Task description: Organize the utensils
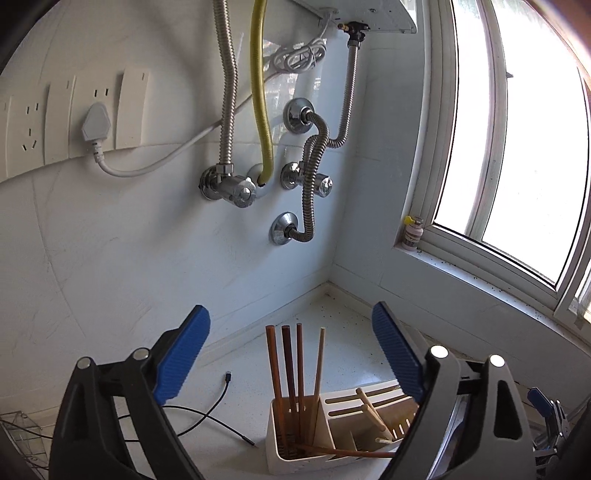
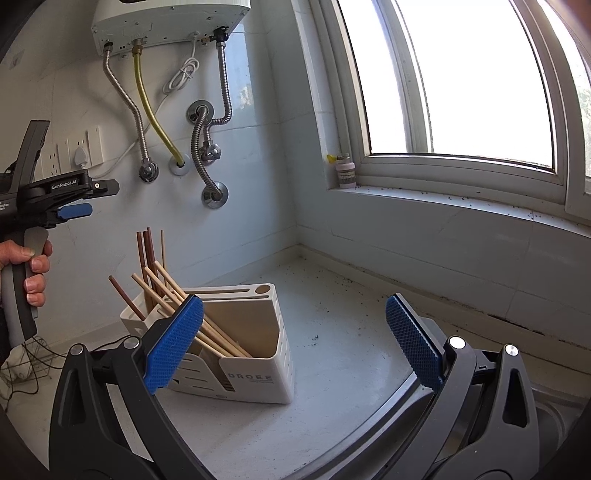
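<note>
A white utensil holder stands on the counter, below and between the tips of my left gripper, which is open and empty. Three dark brown chopsticks and a pale one stand upright in its narrow compartment. Pale chopsticks lean in the wider part, and a dark one lies across. My right gripper is open and empty, with its left pad in front of the holder and its leaning pale chopsticks. A hand holds the left gripper up at the left.
A water heater with metal and yellow hoses and valves hangs on the wall behind. Wall sockets, a black cable and a wire rack are on the left. A small bottle stands on the window sill. A curved metal rim runs under the right gripper.
</note>
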